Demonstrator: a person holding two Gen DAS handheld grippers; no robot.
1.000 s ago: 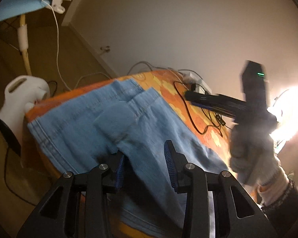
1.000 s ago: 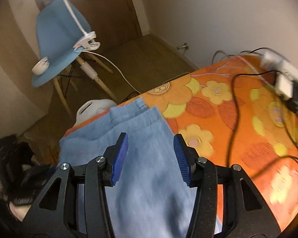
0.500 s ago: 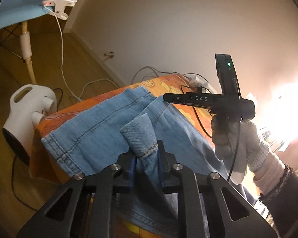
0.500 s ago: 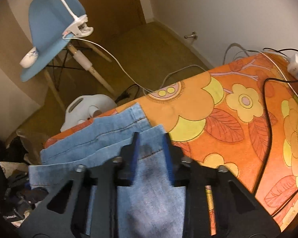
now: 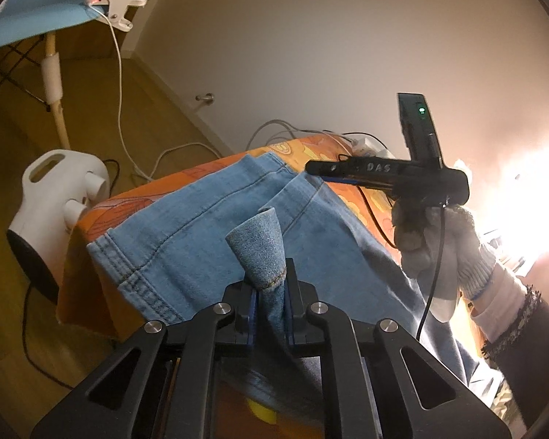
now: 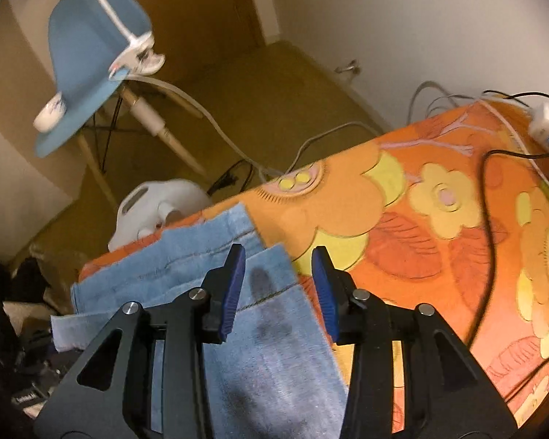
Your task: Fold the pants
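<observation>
Orange flowered cloth covers the table (image 6: 402, 226), and blue pants (image 5: 186, 241) lie across its lower-left part. Low in the left view, the left hand-held gripper (image 5: 269, 305) pinches a raised hem fold, closing. Further right, the right hand-held gripper (image 6: 278, 289) is opening, straddling a leg hem without pressing. Beyond stands a blue chair (image 6: 88, 55).

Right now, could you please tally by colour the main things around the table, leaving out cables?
Blue: 2, light blue denim pants, blue plastic chair
White: 2, white plastic appliance, white clip lamp
Orange: 1, orange flowered tablecloth
Total: 5
</observation>
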